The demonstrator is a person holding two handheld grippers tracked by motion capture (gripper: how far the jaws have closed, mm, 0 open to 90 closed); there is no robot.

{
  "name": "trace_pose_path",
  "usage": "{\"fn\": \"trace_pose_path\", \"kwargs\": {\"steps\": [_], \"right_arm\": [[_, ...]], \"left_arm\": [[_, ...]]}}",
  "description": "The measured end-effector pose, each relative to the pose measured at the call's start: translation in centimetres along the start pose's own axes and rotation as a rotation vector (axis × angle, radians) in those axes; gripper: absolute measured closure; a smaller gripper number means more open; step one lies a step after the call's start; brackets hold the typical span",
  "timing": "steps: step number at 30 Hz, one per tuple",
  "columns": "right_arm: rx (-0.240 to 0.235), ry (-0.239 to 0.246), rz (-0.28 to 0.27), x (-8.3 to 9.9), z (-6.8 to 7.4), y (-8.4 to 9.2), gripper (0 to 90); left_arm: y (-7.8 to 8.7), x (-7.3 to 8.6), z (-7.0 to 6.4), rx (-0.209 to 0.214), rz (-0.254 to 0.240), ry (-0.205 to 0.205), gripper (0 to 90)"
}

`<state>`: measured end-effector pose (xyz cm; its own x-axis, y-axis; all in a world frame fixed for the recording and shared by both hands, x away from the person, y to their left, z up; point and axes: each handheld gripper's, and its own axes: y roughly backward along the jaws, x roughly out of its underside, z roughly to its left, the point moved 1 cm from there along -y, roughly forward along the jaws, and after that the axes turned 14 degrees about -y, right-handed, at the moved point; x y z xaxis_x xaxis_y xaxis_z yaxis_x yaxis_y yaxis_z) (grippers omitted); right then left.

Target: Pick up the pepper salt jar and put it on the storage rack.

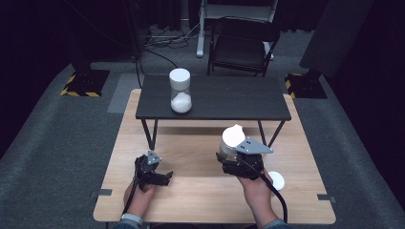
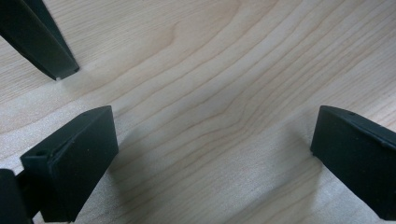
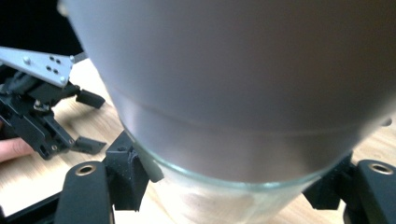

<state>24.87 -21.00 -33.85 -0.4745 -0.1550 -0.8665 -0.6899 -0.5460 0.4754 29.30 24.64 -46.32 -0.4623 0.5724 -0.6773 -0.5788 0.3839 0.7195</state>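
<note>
My right gripper [image 1: 230, 152] is shut on a glass jar with a white lid [image 1: 233, 135] and holds it above the wooden table [image 1: 200, 195]. In the right gripper view the jar [image 3: 233, 84] looms very close, tilted toward the camera, with the right gripper [image 3: 233, 193] clamping its glass body from both sides. My left gripper [image 1: 164, 177] rests low over the wood at the front left. Its jaws stand wide open in the left gripper view [image 2: 212, 154], with bare wood between them. A second jar [image 1: 180, 90], white-lidded and part-filled with white powder, stands on the small black table [image 1: 229, 100].
A white round disc [image 1: 276, 180] lies on the wood just right of my right hand. The small black table stands on thin legs [image 1: 148, 133] over the far half of the wooden table. A black chair [image 1: 243, 45] is on the floor beyond.
</note>
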Motion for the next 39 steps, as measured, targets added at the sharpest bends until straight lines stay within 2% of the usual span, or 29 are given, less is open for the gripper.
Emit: {"fn": "trace_pose_path", "kwargs": {"steps": [6, 23, 39], "right_arm": [[-0.005, 0.014, 0.004, -1.7, -0.2, 0.5, 30.5], [-0.029, 0.013, -0.003, -5.5, -1.1, 1.5, 30.5], [-0.020, 0.035, 0.012, -8.6, -0.6, 1.2, 30.5]], "left_arm": [[0.0, 0.0, 0.0, 0.001, 0.000, 0.001, 0.5], [0.0, 0.0, 0.1, -0.001, 0.000, -0.001, 0.5], [0.0, 0.0, 0.1, 0.000, 0.000, -0.001, 0.5]]}}
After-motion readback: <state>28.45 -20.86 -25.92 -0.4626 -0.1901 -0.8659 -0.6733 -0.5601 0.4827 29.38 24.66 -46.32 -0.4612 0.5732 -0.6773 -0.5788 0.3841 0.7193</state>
